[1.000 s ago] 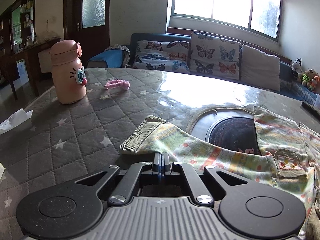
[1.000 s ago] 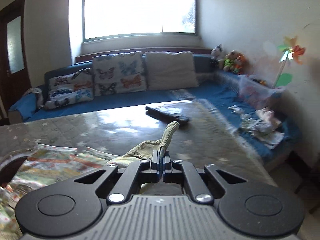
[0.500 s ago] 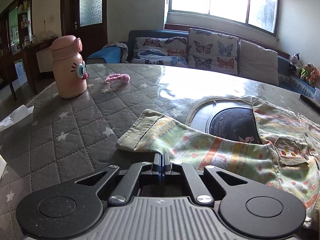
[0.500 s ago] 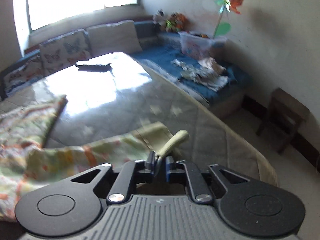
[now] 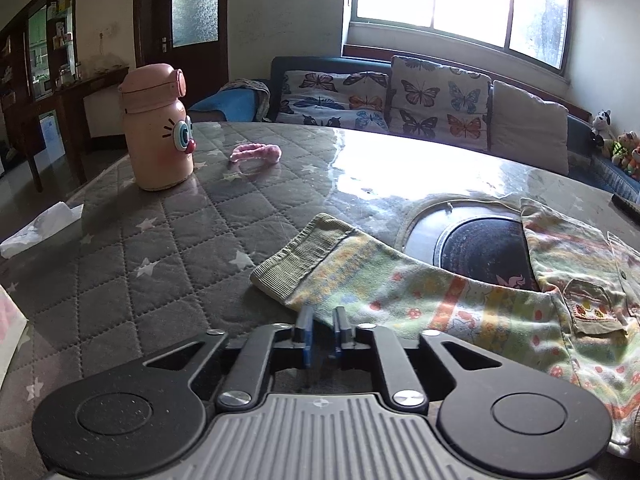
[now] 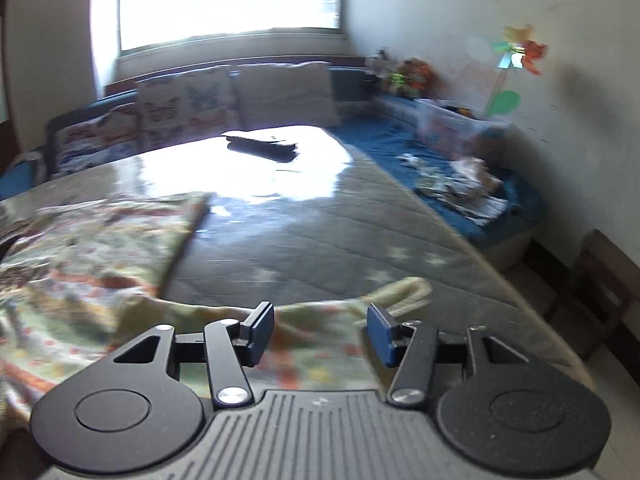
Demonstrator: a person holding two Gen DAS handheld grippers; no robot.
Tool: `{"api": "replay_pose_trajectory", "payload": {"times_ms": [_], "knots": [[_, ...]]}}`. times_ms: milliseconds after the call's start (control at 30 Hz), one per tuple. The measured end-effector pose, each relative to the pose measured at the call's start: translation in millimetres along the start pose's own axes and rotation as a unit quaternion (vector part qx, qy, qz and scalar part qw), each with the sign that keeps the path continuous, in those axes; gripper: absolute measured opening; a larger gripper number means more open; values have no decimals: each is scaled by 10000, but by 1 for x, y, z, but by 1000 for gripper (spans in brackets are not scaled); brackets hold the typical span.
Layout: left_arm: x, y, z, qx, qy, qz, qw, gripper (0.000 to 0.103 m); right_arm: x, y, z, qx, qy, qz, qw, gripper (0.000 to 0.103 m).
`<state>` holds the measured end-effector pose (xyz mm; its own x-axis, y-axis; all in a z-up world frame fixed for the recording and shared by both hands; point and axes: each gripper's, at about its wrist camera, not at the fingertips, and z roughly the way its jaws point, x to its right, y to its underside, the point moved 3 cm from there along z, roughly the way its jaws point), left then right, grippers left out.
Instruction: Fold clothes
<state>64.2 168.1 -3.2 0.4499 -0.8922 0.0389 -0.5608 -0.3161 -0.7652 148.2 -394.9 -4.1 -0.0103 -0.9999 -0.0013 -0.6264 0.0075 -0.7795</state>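
Note:
A child's patterned shirt [image 5: 460, 304] lies spread on the grey quilted table [image 5: 160, 248]. Its left sleeve ends in a ribbed green cuff [image 5: 296, 260] flat on the table. My left gripper [image 5: 322, 326] sits at the sleeve's near edge with its fingers slightly apart, so it is open and holds nothing. In the right wrist view the shirt [image 6: 92, 264] is blurred. Its other sleeve stretches to the right, and that cuff [image 6: 404, 292] lies just past my right gripper [image 6: 320, 330]. The right gripper is wide open above the sleeve.
A pink bottle [image 5: 158, 128] and a pink hair band [image 5: 256, 152] stand at the far left. A dark round recess [image 5: 484, 248] is set in the table centre. A remote [image 6: 260, 146] lies at the far side. The table edge [image 6: 520, 300] drops off to the right.
Both grippers have let go of the sleeves. The left one has opened a little. The right one has opened wide after pulling its sleeve out to the right, and the cuff has dropped onto the table.

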Motion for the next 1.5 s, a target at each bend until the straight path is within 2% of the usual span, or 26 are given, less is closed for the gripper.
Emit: {"api": "replay_pose_trajectory", "payload": {"times_ms": [33, 67, 267, 367, 400, 467, 533, 633, 967, 1400, 1500], "knots": [[-1, -1, 2, -8, -26, -10, 10000, 39, -9, -2, 4, -28, -164, -65, 9998, 54], [-3, -2, 4, -15, -52, -20, 10000, 47, -19, -5, 8, -54, -310, -125, 9994, 55], [-8, -6, 25, -209, -118, -51, 9997, 49, -67, -22, 40, -267, -893, -430, 9947, 58], [-9, -6, 31, -201, -115, -73, 9997, 44, -82, -26, 59, -405, -981, -479, 9932, 58], [-9, -6, 31, -177, -96, -55, 9998, 39, -85, -27, 65, -447, -991, -485, 9929, 58], [-9, -6, 32, -131, -77, -13, 9999, 17, -90, -29, 74, -486, -972, -510, 9928, 58], [-9, -5, 33, -90, -103, 48, 9999, 7, -94, -30, 83, -494, -943, -548, 9928, 58], [-12, -5, 32, -53, -170, -27, 9998, 1, -98, -34, 90, -454, -918, -580, 9931, 58], [-31, 6, 5, 163, -507, -324, 9981, 0, -135, -41, 106, -348, -1197, -845, 9886, 59], [-88, 27, -35, 127, -1096, -779, 9908, 0, -229, -46, 115, -211, -1871, -1593, 9691, 61], [-95, 29, -38, 85, -1176, -809, 9897, 0, -216, -43, 107, -193, -1854, -1545, 9702, 60]]}}
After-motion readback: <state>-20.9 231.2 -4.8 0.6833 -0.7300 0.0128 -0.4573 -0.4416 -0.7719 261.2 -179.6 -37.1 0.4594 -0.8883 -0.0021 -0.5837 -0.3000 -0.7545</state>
